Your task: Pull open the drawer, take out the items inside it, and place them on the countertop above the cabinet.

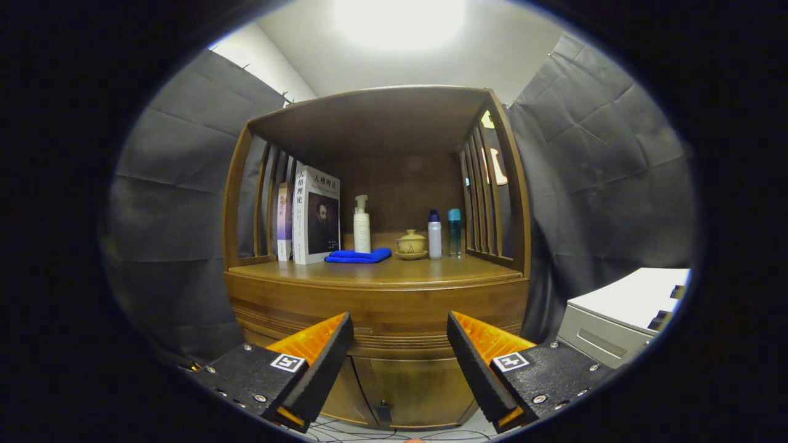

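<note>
A: Where's the hand-held gripper (400,357) now?

B: Well short of the cabinet (375,307), fingers spread wide apart and grasping nothing. It points at the cabinet front, level with the drawer (378,311) band under the desk (375,271).

A: And the drawer itself?

B: Closed, I judge. It sits flush just below the desk edge, above the lower doors (406,387). I can't make out a handle on it, and what's inside is hidden.

A: How will it handle?

B: Solid wood, so likely stiff and fairly heavy, with a smooth varnished face that would slip under the pads. Best to hook a lip or the grooved underside near the middle and pull straight out, not at one corner, or it may jam.

A: Room on the desk for the items?

B: The front strip is bare. Farther back stand books (314,215), a pump bottle (362,227), a blue cloth (358,255), a lidded cup (410,243) and two small bottles (443,232).
</note>
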Demonstrator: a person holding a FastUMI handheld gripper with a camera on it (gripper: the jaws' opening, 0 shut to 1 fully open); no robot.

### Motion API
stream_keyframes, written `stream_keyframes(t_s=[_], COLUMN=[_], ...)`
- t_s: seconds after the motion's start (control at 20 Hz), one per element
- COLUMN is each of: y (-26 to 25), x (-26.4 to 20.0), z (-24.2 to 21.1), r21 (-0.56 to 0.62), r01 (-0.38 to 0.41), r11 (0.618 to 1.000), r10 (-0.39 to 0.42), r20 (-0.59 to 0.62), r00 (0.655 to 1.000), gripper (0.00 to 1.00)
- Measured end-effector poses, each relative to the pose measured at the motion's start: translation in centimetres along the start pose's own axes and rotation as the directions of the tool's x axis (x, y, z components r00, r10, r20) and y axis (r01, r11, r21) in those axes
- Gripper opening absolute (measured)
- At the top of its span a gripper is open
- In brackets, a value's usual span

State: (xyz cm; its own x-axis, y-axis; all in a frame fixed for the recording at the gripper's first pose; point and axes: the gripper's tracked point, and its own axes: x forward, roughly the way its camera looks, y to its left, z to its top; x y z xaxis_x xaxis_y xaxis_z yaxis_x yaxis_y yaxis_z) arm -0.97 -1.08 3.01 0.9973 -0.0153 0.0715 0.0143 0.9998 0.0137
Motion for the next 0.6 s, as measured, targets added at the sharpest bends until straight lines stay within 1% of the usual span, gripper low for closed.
stream_keyframes(t_s=[0.35, 0.6], y=[1.7, 3.3], x=[0.8, 3.6], z=[0.3, -0.2], r21=[0.004, 0.018], r01=[-0.042, -0.059], r11=[0.999, 0.998], r10=[0.042, 0.059], r20=[-0.001, -0.022], r00=[0.999, 0.998], gripper=[0.95, 0.95])
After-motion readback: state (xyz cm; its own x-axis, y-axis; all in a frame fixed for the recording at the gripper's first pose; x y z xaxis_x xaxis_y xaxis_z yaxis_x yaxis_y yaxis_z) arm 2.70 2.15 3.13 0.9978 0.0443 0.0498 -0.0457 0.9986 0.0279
